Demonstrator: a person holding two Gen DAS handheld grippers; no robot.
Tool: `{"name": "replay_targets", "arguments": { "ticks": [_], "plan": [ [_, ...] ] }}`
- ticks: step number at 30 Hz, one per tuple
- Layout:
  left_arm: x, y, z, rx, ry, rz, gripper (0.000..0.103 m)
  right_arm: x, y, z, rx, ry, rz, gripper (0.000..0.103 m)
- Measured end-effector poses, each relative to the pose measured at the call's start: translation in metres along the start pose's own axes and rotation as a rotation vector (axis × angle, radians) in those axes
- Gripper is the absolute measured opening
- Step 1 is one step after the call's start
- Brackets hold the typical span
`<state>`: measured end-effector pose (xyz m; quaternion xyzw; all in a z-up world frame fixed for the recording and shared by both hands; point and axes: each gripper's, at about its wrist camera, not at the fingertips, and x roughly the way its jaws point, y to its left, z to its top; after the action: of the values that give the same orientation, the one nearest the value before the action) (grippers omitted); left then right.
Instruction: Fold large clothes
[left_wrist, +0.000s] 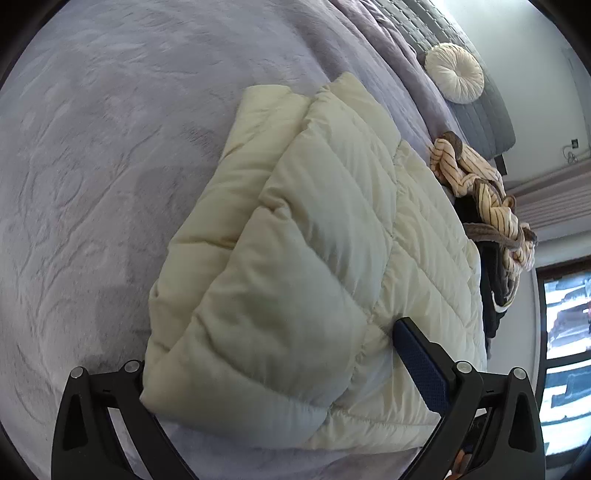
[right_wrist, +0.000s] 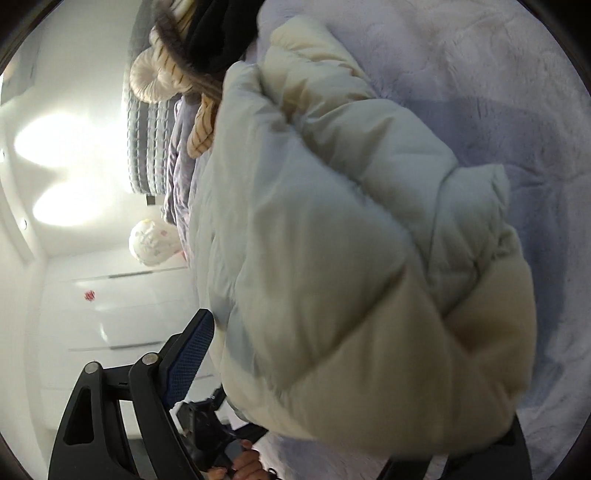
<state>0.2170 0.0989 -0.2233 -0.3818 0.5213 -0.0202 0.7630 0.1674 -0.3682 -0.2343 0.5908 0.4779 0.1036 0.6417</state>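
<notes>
A cream quilted puffer jacket (left_wrist: 295, 229) lies folded on the lilac bedspread (left_wrist: 92, 166), one thick layer doubled over another. My left gripper (left_wrist: 273, 350) straddles the jacket's near end. Its right finger's blue pad (left_wrist: 417, 358) stands bare over the lower layer, and the left finger is hidden under the fold. In the right wrist view the jacket (right_wrist: 351, 240) fills the picture. My right gripper (right_wrist: 362, 369) has the jacket's bulk between its wide jaws; the left pad (right_wrist: 192, 354) shows uncovered at the jacket's edge, and the other finger is hidden behind the padding.
A striped cream garment (left_wrist: 476, 177) and dark clothes (left_wrist: 491, 291) are heaped at the bed's far edge beyond the jacket. A round white cushion (left_wrist: 454, 72) leans on the grey headboard (left_wrist: 484, 122). A hand (right_wrist: 243, 461) grips a handle low in the right wrist view.
</notes>
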Motion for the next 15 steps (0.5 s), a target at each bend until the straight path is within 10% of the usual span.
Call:
{"name": "replay_targets", "arguments": {
  "ticks": [5, 15],
  "plan": [
    [-0.008, -0.008, 0.006, 0.068, -0.004, -0.031, 0.037, 0.005, -0.009, 0.002, 0.063, 0.022, 0.061, 0.036],
    [-0.062, -0.02, -0.012, 0.193, -0.001, -0.073, 0.032, -0.021, 0.004, -0.019, 0.022, 0.029, 0.146, 0.023]
  ]
}}
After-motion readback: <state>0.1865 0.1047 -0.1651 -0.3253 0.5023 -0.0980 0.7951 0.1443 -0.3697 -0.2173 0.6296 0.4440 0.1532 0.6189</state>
